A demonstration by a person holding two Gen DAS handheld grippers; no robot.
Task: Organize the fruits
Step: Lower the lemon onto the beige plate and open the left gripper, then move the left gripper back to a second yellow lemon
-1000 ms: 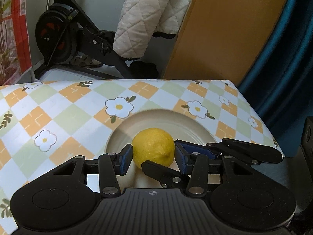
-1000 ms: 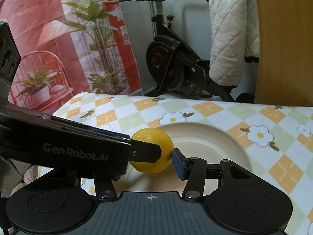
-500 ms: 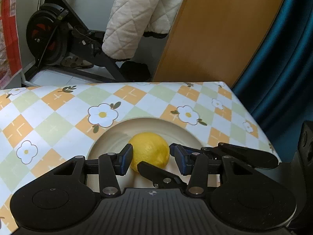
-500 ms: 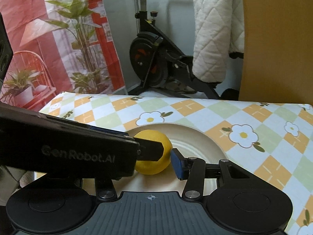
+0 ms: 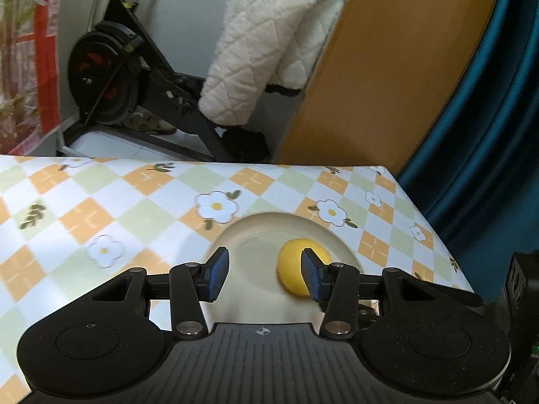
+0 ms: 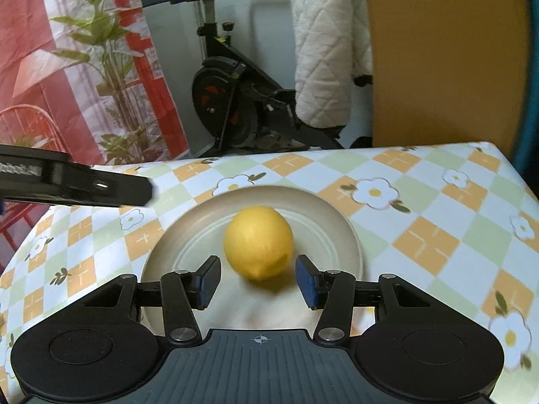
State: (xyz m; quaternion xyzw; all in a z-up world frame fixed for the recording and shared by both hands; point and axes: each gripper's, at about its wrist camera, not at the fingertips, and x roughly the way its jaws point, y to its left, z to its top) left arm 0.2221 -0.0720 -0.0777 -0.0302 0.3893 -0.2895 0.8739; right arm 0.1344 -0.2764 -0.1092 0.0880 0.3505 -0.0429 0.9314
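backing off, both grippers now stand clear of the lemon (image 6: 258, 240): right gripper (image 6: 258, 281) fingers open and empty just short of it, left gripper (image 5: 264, 277) fingers open and empty too, pulled away to the side where a second ago they flanked it. lemon rests alone on the plate (image 6: 340, 222) on the worktop (image 6: 438, 222), apparently placed. no writing is legible now.

Left gripper (image 5: 264, 276) jaws apart, empty; right gripper (image 6: 257, 281) likewise.

home | exercise bike (image 6: 232, 101) | quilted coat (image 5: 269, 43) | flowered tablecloth (image 6: 421, 202)
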